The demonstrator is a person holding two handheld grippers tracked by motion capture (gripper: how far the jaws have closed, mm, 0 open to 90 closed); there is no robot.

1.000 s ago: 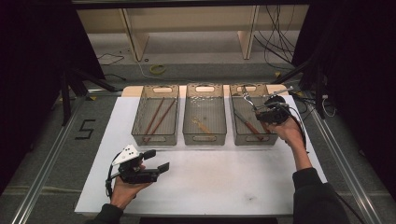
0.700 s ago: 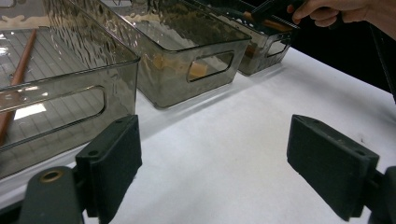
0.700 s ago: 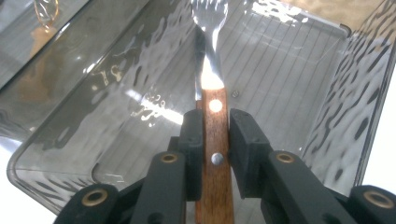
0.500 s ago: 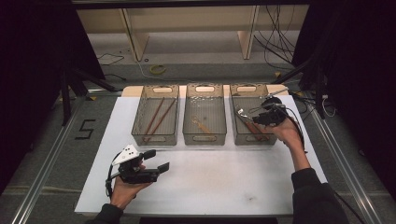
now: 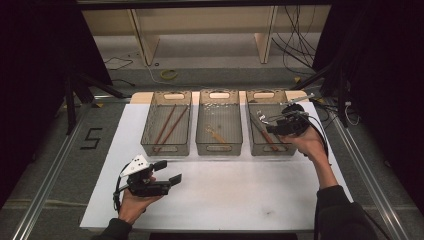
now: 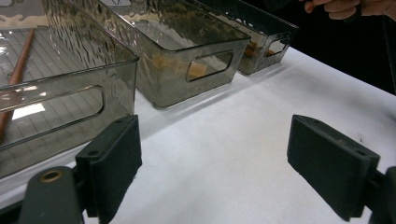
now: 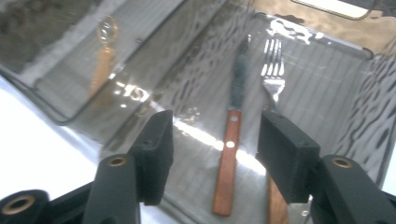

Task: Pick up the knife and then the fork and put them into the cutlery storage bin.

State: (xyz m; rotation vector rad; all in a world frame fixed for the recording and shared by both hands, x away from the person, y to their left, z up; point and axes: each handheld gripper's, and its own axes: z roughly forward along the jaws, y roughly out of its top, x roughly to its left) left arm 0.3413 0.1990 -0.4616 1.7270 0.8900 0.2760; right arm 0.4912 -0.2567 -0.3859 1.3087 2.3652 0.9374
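Observation:
My right gripper (image 5: 272, 127) hangs over the right-hand bin (image 5: 287, 150). Its jaws have just been opening and stand open, gripping nothing. In the right gripper view (image 7: 217, 135) a wooden-handled knife (image 7: 231, 140) lies on the bin floor below the gap. A fork (image 7: 273, 79) lies beside it, its handle partly hidden behind my right jaw. My left gripper (image 5: 167, 172) rests low over the white mat (image 5: 240, 200), open and empty. From the left gripper view (image 6: 215, 154) the jaws stand wide apart, facing the bins.
Three smoky clear bins stand in a row at the mat's far edge. The left bin (image 5: 150, 145) holds reddish chopsticks (image 5: 167, 127); the middle bin (image 5: 220, 147) holds a small wooden utensil (image 5: 216, 134). Cables and shelf legs lie beyond the table.
The right gripper has shifted slightly toward the near end of the right bin. The left hand has stayed where it was.

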